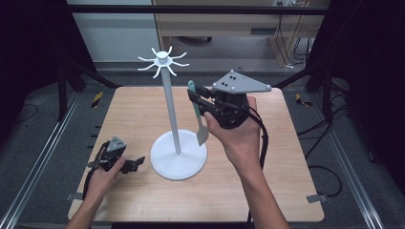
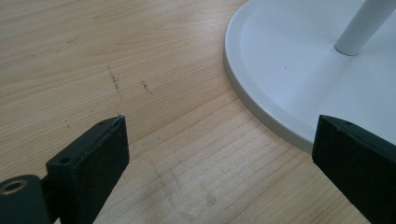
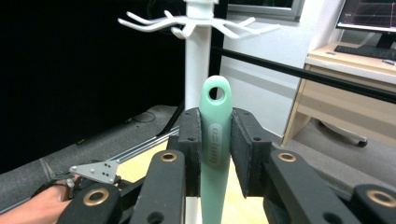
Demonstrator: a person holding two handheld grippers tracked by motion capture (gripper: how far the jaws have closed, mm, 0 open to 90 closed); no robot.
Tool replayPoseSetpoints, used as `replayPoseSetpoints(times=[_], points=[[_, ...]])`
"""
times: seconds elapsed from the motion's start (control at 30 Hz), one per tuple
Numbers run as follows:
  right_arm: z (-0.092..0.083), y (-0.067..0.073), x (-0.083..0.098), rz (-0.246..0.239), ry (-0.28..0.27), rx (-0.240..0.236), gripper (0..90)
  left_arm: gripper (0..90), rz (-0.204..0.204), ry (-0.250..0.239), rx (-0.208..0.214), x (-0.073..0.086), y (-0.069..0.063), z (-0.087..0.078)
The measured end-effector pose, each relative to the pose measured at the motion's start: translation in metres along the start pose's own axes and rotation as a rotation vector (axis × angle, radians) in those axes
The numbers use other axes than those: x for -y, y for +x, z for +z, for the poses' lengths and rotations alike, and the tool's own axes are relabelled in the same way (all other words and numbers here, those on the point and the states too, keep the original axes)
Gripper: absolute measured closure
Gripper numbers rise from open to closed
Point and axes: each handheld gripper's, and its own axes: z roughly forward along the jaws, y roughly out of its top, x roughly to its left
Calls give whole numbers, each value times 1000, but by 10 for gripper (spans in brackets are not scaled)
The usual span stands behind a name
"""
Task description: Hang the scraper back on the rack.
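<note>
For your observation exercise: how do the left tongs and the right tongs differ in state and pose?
The left tongs gape open, holding nothing; the right tongs are shut on the green utensil. The left tongs sit low beside the stand's base; the right tongs are raised near its pole. Both have black jaws.

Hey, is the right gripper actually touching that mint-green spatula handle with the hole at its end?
Touching. The right gripper view shows the right gripper with both black pads pressed flat against the mint-green spatula handle, no gap on either side.
</note>
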Motion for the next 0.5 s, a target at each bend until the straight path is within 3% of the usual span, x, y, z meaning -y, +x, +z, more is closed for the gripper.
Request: replayPoseSetpoints(times=[0.5], points=[[5,13,-20,-26,-20,-15,747,36,0,1,3,0,0,0]])
